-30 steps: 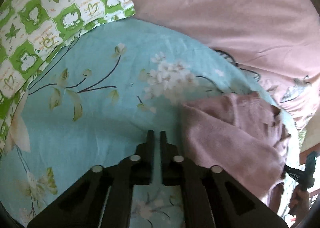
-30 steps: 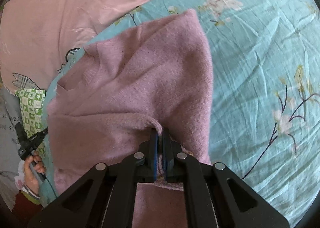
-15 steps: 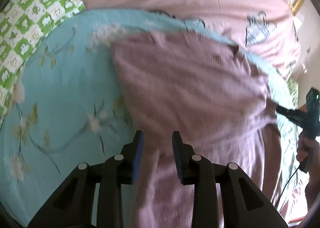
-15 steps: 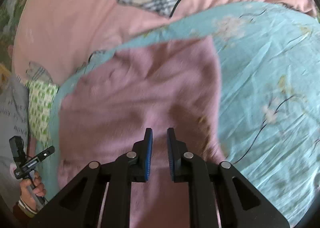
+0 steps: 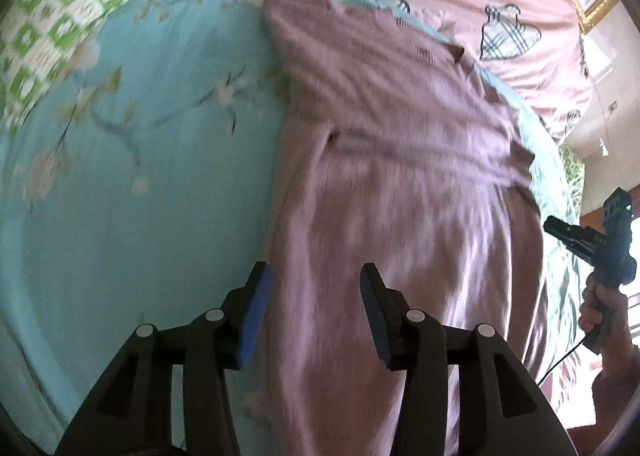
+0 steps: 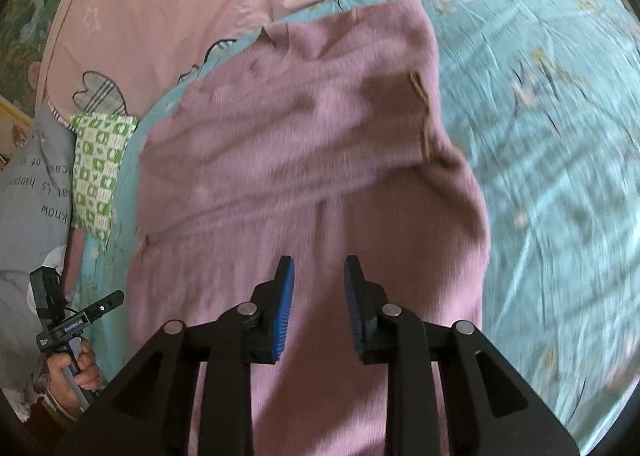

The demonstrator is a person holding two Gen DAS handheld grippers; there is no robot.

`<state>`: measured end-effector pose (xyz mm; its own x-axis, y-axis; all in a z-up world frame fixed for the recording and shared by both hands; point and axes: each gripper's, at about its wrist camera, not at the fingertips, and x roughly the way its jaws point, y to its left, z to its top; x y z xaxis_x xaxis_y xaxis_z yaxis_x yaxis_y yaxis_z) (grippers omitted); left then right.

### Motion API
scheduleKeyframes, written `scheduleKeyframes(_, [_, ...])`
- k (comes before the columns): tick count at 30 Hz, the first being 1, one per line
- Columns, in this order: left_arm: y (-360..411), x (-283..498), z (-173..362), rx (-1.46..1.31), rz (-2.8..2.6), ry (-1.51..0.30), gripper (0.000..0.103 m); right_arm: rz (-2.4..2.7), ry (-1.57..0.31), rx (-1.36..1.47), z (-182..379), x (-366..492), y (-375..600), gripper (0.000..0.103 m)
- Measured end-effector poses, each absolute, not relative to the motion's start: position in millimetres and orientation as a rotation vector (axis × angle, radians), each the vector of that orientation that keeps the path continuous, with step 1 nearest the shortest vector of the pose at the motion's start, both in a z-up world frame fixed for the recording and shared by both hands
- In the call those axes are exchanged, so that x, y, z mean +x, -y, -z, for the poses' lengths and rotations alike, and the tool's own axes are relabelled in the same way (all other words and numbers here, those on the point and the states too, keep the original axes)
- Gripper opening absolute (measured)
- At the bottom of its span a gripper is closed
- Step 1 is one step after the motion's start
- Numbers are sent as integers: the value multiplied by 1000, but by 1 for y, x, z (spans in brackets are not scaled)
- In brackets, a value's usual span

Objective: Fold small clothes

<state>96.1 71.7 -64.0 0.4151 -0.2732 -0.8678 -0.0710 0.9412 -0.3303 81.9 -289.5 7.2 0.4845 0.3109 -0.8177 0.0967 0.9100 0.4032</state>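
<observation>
Both my left gripper [image 5: 312, 296] and right gripper [image 6: 318, 288] have just opened their jaws part way and hold nothing. The mauve garment [image 5: 400, 196] lies on the floral bedsheet [image 5: 120, 216], toward twelve o'clock. Earlier the right pinched it; probably one fold is laid.

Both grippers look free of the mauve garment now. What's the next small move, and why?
Probably lower both onto the near hem. The left gripper and right gripper, whose jaws have just been opening, hover empty above the mauve garment, which lies long and only partly folded on the blue floral sheet.
</observation>
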Motion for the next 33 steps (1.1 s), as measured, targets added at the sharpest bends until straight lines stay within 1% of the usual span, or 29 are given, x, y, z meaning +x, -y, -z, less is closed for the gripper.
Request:
scheduleKeyframes(4, [-70,65,76,-351,143,-1185,49,-123,-1080,422,-7,47,286,28])
scheduleKeyframes(9, [-64,31,85,-341,167,-1226,50,-98,-1096,418,-4,2,289,34])
scheduleKeyframes(17, [-62,-9,102,-447,231,-1285,54,-45,-1092,437,1,-61,301,37])
scheduleKeyframes(21, [-52,-33,108,-445,285,-1310,59,-49,-1102,474,13,-87,310,38])
scheduleKeyframes(26, [-45,-49,116,-488,339,-1311,64,-100,-1171,543,42,-105,307,40])
scheduleKeyframes(30, [-40,-45,119,-513,351,-1296,64,-138,-1128,640,53,-104,308,42])
scheduleKeyframes(33, [-38,-46,118,-511,360,-1297,64,-135,-1109,678,51,-103,313,41])
